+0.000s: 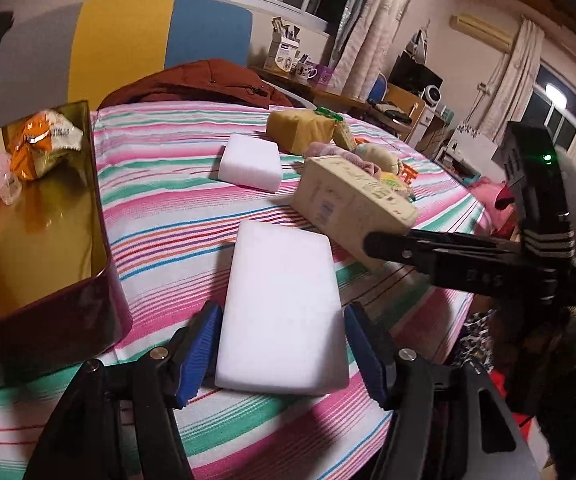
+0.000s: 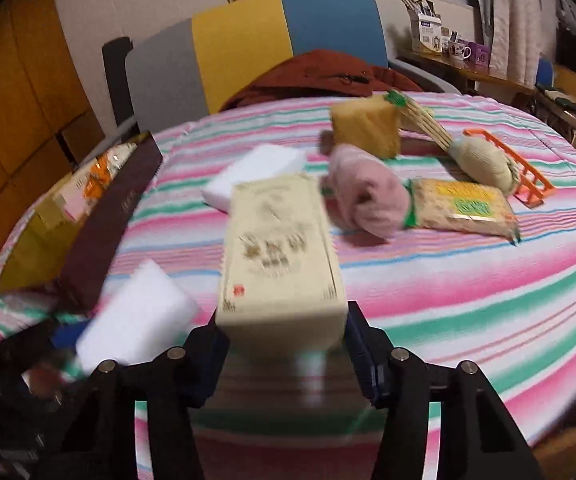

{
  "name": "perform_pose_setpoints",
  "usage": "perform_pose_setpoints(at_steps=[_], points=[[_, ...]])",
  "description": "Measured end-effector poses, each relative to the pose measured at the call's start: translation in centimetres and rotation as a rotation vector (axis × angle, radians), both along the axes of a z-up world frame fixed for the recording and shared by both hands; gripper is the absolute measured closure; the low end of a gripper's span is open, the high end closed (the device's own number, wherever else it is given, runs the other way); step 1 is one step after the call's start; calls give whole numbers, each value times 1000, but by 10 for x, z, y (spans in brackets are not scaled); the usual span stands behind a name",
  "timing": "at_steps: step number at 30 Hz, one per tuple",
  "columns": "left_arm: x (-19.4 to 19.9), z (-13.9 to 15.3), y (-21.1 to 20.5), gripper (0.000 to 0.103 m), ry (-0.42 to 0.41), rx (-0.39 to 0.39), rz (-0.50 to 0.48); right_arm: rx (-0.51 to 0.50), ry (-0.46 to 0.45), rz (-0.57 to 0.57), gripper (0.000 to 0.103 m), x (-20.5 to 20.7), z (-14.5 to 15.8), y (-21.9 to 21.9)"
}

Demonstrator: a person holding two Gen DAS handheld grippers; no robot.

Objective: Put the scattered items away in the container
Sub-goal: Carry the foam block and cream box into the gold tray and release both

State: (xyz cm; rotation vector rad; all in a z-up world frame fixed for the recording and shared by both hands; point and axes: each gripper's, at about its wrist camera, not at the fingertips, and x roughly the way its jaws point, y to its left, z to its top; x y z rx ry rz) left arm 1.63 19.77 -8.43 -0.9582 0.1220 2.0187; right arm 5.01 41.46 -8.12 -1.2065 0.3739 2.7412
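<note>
Striped pink, green and white cloth (image 1: 160,216) covers a round table, with a chair in grey, yellow and blue panels behind it. At the table's left edge sits a dark rectangular tin (image 1: 48,240) with a gold interior, already holding snack packets and a pink item. Just right of the tin, the left gripper (image 1: 284,344) straddles a white sponge block (image 1: 284,312) lying flat on the cloth; its blue pads sit beside the block's two long sides with a slim gap showing, so it does not look clamped. A second white sponge (image 1: 250,162) lies farther back in open cloth. The right gripper (image 2: 284,344) is closed on a cream carton (image 2: 280,256), pads against its near end. Beyond lie a pink knitted item (image 2: 363,200), a yellow sponge (image 2: 367,128), a cracker packet (image 2: 463,208) and an orange plastic rack (image 2: 523,176). Cloth toward the right edge lies bare.
</note>
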Motion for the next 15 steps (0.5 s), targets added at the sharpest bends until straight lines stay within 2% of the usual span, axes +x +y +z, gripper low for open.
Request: perform_pose_setpoints(at_steps=[3,5,6,13,15], points=[[7,0,7,29,50,-44,-29,-2,43,31,42,9,2,5],[10,-1,11,25,67,-60,-46,5,69,56,20,10,5,4],[11,-2,12,24,72,-64,-47,14,83,64,18,9,7,4],[9,-2,9,24,70,-45,-21,53,110,63,17,-5,4,1],[10,-3,10,28,87,-60,-14,58,105,63,24,-8,1,-1]])
